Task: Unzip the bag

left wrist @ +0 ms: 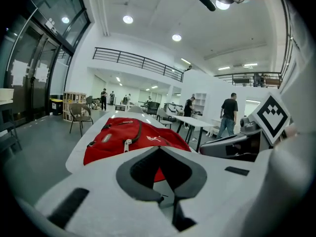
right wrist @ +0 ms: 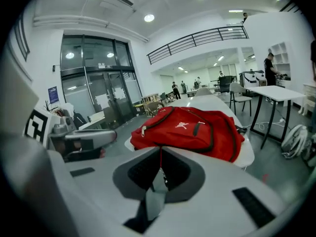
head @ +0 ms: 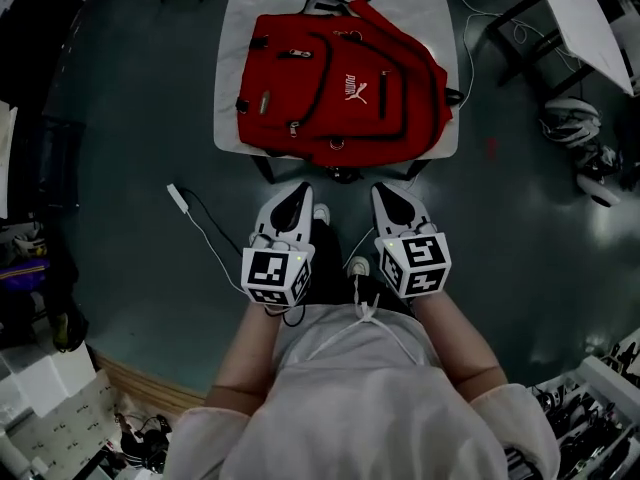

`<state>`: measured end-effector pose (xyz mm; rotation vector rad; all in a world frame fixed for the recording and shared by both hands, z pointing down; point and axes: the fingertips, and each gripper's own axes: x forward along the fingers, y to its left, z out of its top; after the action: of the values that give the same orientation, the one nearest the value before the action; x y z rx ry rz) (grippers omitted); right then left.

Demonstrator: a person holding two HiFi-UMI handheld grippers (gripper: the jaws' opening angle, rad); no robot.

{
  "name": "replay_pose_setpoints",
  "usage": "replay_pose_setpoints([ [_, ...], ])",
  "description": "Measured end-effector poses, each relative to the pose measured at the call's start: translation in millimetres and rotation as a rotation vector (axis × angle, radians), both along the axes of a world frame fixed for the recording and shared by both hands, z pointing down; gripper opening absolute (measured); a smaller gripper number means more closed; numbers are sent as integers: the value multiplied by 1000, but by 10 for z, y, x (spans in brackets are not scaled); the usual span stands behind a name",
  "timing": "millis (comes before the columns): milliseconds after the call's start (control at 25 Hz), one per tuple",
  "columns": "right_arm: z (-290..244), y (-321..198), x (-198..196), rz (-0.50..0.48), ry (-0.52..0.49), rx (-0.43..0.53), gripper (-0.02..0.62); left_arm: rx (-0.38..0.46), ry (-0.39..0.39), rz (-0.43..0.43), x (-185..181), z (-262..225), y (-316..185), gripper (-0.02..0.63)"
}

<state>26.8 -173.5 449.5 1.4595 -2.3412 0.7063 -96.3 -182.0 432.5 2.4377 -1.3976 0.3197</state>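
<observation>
We see a red backpack (head: 345,88) lying flat, front side up, on a white table (head: 238,13), where it fills most of the near end. Its white logo faces up. Its black straps spill over the table edge nearest to us. The zips we can make out look done up, and a silver zip pull (left wrist: 127,144) rests on the front pocket.

We hold both tools low and close to the body, short of the table and well apart from the bag. The left tongs (head: 297,190) point toward the bag with their tips pressed together and nothing between them. In the left gripper view the tips (left wrist: 159,148) meet, and the red of the bag shows only through the gap behind them. The right tongs (head: 392,190) sit just beside the left ones, also pointing at the bag. Their tips (right wrist: 160,149) are likewise closed on nothing, with the bag (right wrist: 187,127) well ahead of them.

A white cable (head: 195,223) trails across the grey floor (head: 130,168) to our left. Some people stand at tables far back in the hall.
</observation>
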Motion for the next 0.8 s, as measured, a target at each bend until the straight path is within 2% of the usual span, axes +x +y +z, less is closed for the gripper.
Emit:
replay_pose_setpoints([
  [240, 592, -191, -272, -14, 28, -140, 29, -62, 2, 45, -101, 494, -373, 20],
  [400, 1056, -202, -573, -66, -52, -264, 29, -102, -6, 112, -109, 827, -556, 20],
  [600, 1379, -210, -830, -103, 6, -259, 34, -162, -47, 130, -205, 1144, -664, 20],
  [640, 1433, -216, -881, -110, 12, -258, 65, -178, -52, 129, -222, 1207, -668, 20],
  [680, 1490, -224, -929, -119, 15, -263, 128, -192, -56, 129, -231, 1263, -674, 20],
  [800, 1633, -282, -1006, -132, 45, -273, 143, -217, -56, 138, -223, 1406, -717, 20],
])
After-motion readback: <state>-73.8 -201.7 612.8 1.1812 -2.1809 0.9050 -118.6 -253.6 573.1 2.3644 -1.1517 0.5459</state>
